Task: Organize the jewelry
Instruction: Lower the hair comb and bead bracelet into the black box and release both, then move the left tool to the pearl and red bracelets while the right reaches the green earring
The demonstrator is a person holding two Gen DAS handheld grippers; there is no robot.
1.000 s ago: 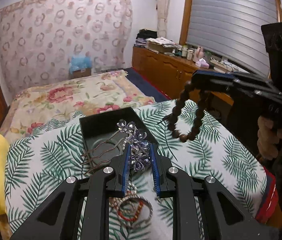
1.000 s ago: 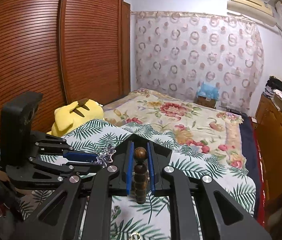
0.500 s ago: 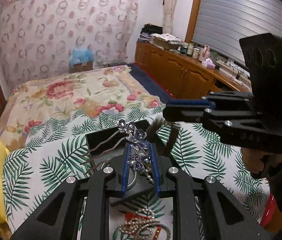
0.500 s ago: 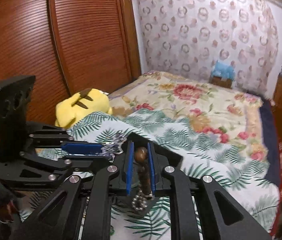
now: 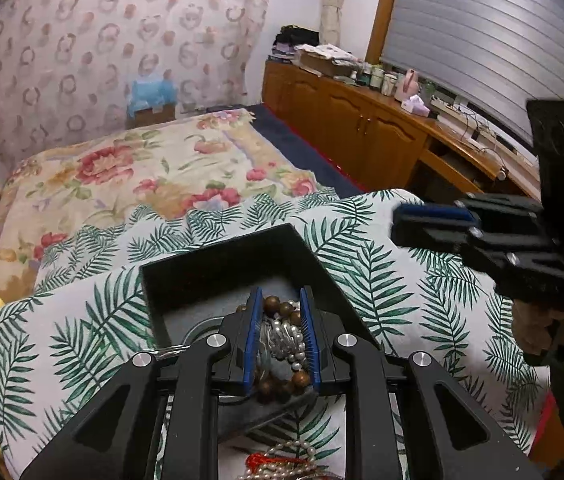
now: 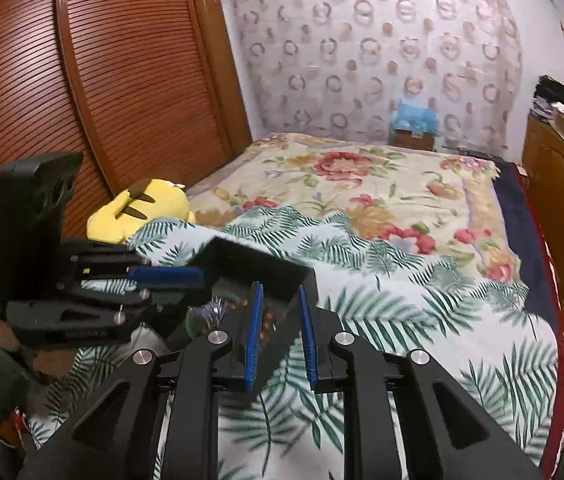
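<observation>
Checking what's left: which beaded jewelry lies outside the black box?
The red-and-pearl tangle on the leaf-print cloth; the brown wooden beads and other pearls lie inside the box.

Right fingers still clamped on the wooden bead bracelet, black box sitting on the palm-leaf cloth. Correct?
Not quite. In the right wrist view the right gripper is open with nothing between its fingers. The wooden bead bracelet already lies inside the black box, as the left wrist view shows. The box does sit on the palm-leaf cloth.
</observation>
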